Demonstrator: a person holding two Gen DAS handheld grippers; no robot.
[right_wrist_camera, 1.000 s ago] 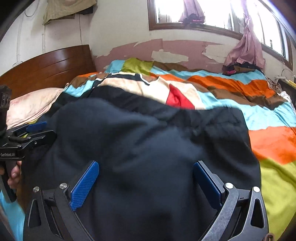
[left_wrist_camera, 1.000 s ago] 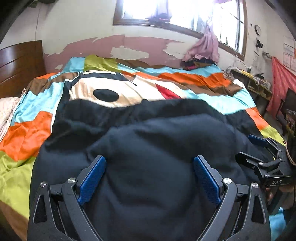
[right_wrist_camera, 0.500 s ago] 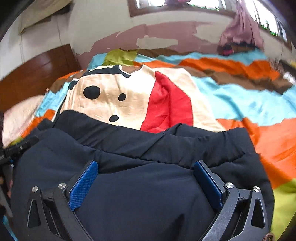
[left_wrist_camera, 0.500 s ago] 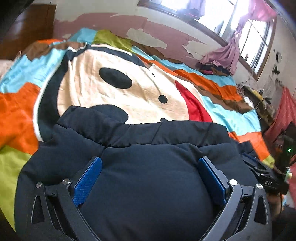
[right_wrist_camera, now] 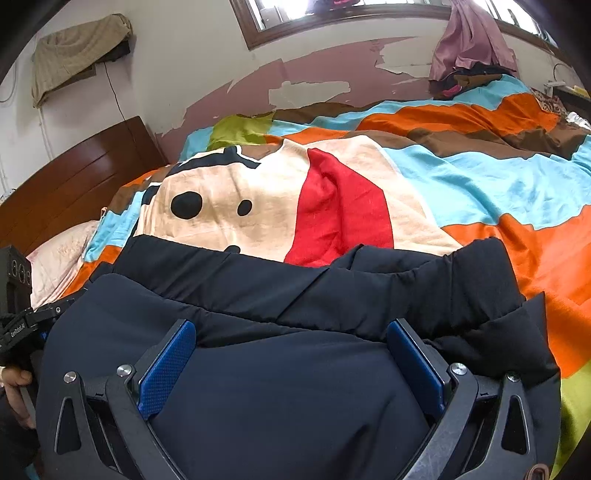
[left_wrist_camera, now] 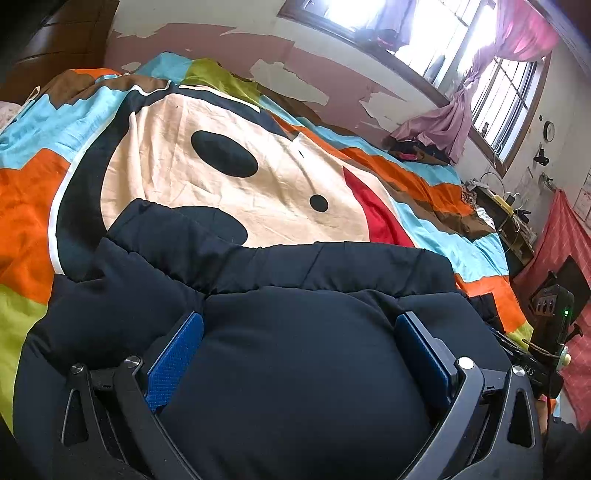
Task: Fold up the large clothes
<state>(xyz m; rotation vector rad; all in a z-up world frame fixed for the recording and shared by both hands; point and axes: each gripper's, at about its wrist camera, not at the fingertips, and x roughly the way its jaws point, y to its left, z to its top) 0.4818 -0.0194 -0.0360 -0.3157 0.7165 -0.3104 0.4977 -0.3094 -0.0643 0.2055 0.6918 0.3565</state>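
Both jaws spread wide, left gripper (left_wrist_camera: 295,332) and right gripper (right_wrist_camera: 291,339), straddling puffy dark jacket (left_wrist_camera: 295,369) on bedspread (left_wrist_camera: 258,177); grip cannot be told.

Daylight floods in through the window (left_wrist_camera: 424,29) along the far wall, which is blown out to near white in both views, with glare bleeding into the pink curtain (left_wrist_camera: 517,40). The bedspread (left_wrist_camera: 229,155) is brightly and evenly lit, its colours vivid. The dark jacket (left_wrist_camera: 295,350) reads almost black, with little fold detail. Both pictures are sharp; fisheye distortion bends the walls, and the corners darken into black vignette.
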